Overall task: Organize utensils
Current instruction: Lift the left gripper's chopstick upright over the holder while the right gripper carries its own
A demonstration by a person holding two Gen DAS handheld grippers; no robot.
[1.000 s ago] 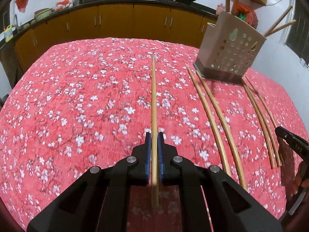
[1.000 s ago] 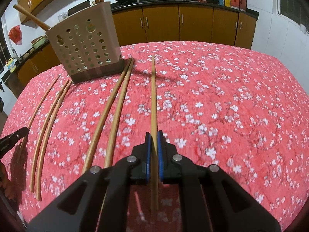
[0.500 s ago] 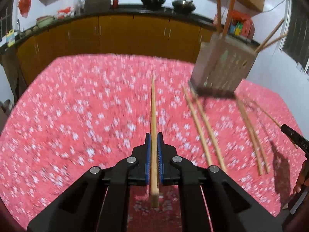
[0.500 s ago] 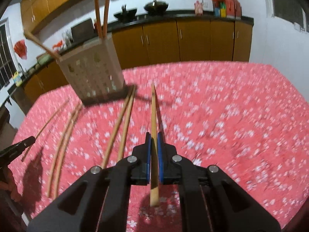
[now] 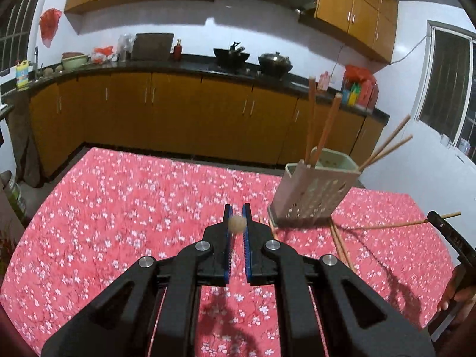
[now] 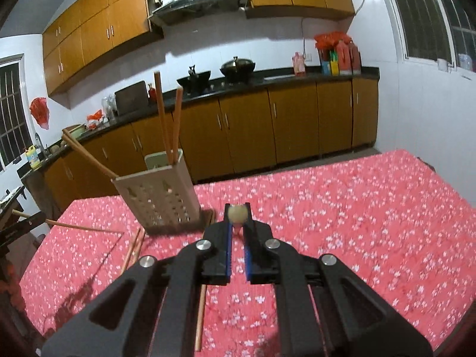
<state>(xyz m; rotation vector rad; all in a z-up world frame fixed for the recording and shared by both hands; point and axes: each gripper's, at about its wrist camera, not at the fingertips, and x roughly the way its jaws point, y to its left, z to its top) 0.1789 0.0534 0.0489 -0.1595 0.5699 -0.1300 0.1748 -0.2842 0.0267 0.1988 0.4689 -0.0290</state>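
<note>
Kitchen table (image 5: 119, 208), floral cloth; perforated holder (image 5: 312, 196) ahead, loose chopsticks (image 5: 342, 244) beside it. Left gripper (image 5: 237, 223) and right gripper (image 6: 237, 212) each clamp one chopstick (image 5: 237, 223) end-on.

This is a home kitchen. Orange-brown wooden cabinets (image 5: 178, 113) run under a dark countertop (image 5: 190, 65) along the far wall at twelve o'clock, with matching upper cabinets (image 6: 89, 38) above. A range hood (image 6: 196, 0) hangs over a stove holding a black wok (image 5: 230, 56) and a lidded pot (image 6: 238, 67). At ten o'clock in the left view sits a faucet (image 5: 35, 59) beside a yellow bottle (image 5: 22, 74), with a green bowl (image 5: 74, 59) and a cutting board (image 5: 152, 46) nearby. Barred windows (image 6: 431, 15) break the white tiled walls. In front stands a table under a red flowered tablecloth (image 5: 119, 208), carrying a perforated chopstick holder (image 6: 157, 196) at one o'clock in the left view.
</note>
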